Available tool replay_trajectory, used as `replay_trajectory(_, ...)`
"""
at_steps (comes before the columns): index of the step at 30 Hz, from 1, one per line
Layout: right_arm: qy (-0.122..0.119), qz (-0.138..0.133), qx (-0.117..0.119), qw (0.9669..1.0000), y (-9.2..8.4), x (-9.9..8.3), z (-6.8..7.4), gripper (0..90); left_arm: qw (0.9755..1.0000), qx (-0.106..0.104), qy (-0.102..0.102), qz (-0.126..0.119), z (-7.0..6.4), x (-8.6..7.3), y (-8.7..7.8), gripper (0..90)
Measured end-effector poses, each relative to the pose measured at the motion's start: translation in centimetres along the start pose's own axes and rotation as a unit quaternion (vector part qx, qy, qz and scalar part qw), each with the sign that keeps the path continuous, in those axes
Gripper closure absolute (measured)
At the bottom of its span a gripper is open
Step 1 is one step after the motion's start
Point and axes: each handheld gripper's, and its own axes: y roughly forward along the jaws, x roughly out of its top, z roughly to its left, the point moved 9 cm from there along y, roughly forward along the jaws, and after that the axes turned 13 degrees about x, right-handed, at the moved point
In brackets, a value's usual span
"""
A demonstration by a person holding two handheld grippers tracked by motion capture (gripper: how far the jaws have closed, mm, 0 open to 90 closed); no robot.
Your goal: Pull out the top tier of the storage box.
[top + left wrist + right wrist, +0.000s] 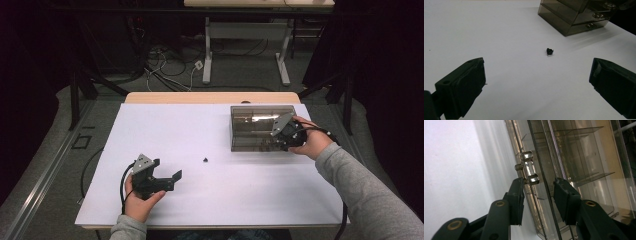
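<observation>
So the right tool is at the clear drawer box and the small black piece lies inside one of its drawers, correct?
Not quite. The right tool is at the clear drawer box, but the small black piece lies on the bare white table, out in front of the box and apart from it. The high view shows this, and the left gripper view shows it beyond the open left tool.

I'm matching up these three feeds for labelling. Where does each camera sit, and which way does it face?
High view: above the person's side, looking forward and down on the white table; both forearms, left gripper, right gripper.
Left gripper view: rides the left gripper, facing across the table at a small black piece; jaws wide apart.
Right gripper view: close on the clear drawer box, jaws straddling its front panel by a handle.
All three show the box.
</observation>
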Motion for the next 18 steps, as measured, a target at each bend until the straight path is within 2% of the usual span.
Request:
replay_trajectory(12,-0.028,0.017,-0.006,0.9995,0.14,-0.32,-0.19,70.4,1.0000,0.000,0.001,0.003,0.02,-0.06,0.03,0.9)
replay_trajectory(13,-0.022,0.012,-0.005,0.9997,0.20,-0.31,-0.10,70.7,1.0000,0.000,0.000,0.002,0.03,-0.06,0.04,0.9)
replay_trajectory(16,-0.034,0.016,-0.006,0.9993,0.07,-0.29,-0.23,72.6,1.0000,0.000,0.000,0.002,0.04,-0.06,0.04,0.8)
replay_trajectory(18,-0.039,0.020,-0.007,0.9990,-0.01,-0.37,-0.25,77.0,1.0000,0.000,0.001,0.003,0.03,-0.07,0.05,0.9)
